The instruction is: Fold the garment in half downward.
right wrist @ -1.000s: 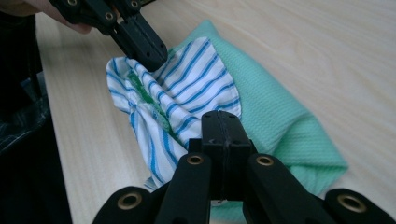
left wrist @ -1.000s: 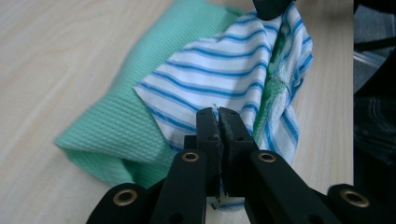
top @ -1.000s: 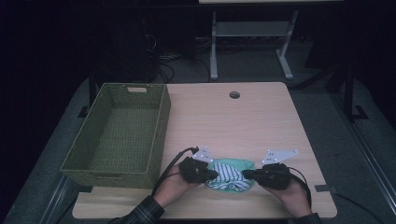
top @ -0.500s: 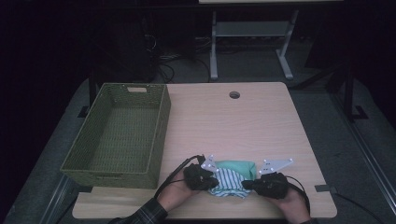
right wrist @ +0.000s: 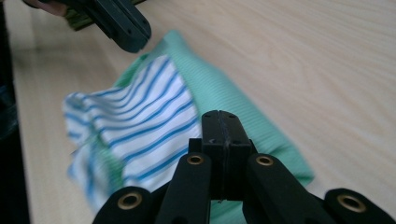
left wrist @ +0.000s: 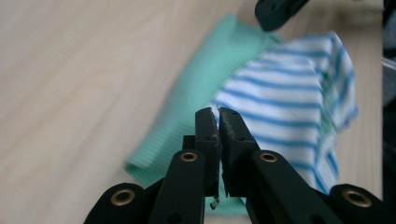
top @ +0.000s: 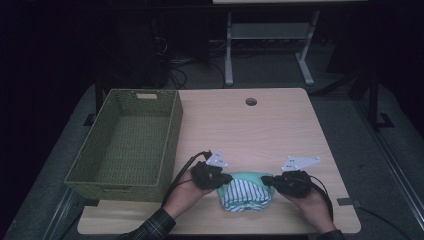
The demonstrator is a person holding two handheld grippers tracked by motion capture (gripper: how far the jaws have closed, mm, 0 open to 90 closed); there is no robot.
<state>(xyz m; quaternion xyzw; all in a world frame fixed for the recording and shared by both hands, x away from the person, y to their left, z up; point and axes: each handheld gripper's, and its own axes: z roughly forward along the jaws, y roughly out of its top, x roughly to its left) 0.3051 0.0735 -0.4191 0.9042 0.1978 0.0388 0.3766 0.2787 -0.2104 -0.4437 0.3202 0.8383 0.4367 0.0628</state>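
Near table front edge: folded cloth [top: 244,192], green rib band, blue-white stripes.

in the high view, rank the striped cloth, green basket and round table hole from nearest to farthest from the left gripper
1. striped cloth, at the left gripper, on its right
2. green basket, just to its left
3. round table hole, far side of the table

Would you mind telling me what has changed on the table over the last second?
Both hand-held grippers have drawn slightly apart and towards the person, the left hand-held gripper and the right hand-held gripper each still pinching a side of the striped garment. The cloth has come nearer the table's front edge and now lies as a more compact fold between them. The green basket and the table have not moved.
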